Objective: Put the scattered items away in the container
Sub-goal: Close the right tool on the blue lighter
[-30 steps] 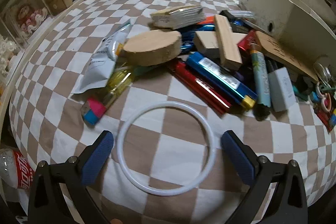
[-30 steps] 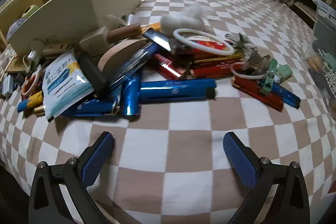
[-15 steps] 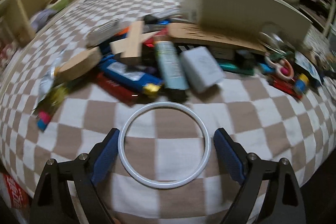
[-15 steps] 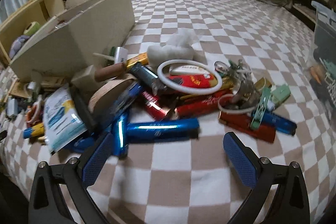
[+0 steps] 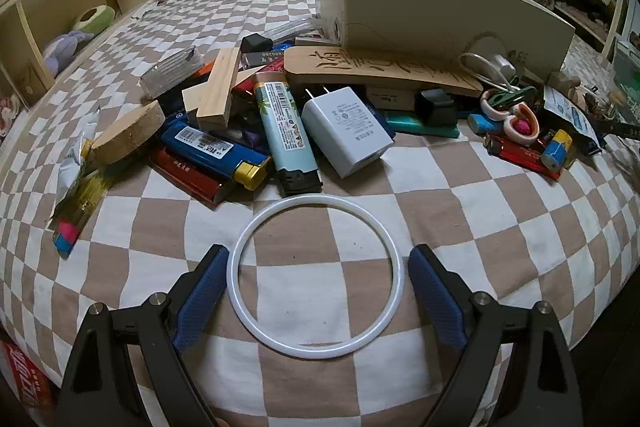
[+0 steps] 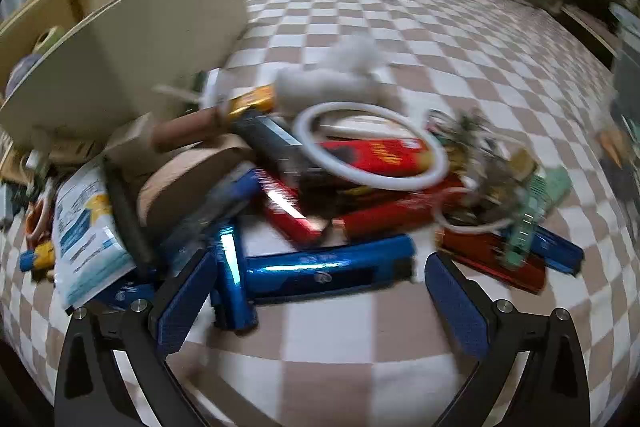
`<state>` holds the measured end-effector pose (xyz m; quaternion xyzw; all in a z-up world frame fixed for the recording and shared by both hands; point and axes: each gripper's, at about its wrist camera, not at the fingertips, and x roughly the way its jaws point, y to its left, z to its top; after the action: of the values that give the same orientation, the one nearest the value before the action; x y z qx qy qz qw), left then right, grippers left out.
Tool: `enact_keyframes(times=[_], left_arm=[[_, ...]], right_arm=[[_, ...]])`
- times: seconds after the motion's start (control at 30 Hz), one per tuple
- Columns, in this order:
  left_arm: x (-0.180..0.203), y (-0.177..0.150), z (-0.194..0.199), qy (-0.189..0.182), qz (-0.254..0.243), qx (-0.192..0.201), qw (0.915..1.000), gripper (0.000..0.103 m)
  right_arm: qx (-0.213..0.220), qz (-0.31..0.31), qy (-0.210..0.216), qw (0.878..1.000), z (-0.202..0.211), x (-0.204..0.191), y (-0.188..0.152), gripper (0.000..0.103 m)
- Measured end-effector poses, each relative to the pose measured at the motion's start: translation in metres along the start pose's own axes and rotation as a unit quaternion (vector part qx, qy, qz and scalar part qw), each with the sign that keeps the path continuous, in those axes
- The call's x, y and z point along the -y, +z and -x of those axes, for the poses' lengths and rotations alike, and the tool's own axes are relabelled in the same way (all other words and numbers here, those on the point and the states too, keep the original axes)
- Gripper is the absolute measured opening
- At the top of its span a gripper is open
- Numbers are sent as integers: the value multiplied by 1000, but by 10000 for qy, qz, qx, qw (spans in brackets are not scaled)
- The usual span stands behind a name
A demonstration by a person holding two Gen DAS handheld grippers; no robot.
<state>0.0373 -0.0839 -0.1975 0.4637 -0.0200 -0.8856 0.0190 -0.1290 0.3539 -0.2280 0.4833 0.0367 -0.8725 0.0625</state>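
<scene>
Left gripper (image 5: 318, 277) jaws spread wide, straddling ring (image 5: 315, 277) flat on bed (image 5: 500, 227); no contact seen. Right gripper (image 6: 316, 303) released, empty, above blue tube (image 6: 328, 269). Ring likely light, stiff, slick: pinch across rim.

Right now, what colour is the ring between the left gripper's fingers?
White, plain; the ring shows best in the left wrist view, lying flat on the checked bedspread.

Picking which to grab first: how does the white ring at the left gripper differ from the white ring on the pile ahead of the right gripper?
The left white ring lies flat on bare checkered bedding, between the open left gripper fingers. The pile ring rests tilted atop a red lighter, beyond the open right gripper. Both are plain white hoops.
</scene>
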Motion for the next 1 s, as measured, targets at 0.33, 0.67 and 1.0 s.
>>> enact_keyframes(times=[0.33,0.67,1.0], left_arm=[[0,-1,-1,3,8,121,9999,98],[-4,-5,3,-99,47,150,9998,99],[-5,-6,3,-151,102,144,9997,102]], right_arm=[[59,574,-49,9983,5,11,-5,93],[-169,1274,275,9913,-4,12,11,84],[-229,1308,492,9899,4,20,-1,83]])
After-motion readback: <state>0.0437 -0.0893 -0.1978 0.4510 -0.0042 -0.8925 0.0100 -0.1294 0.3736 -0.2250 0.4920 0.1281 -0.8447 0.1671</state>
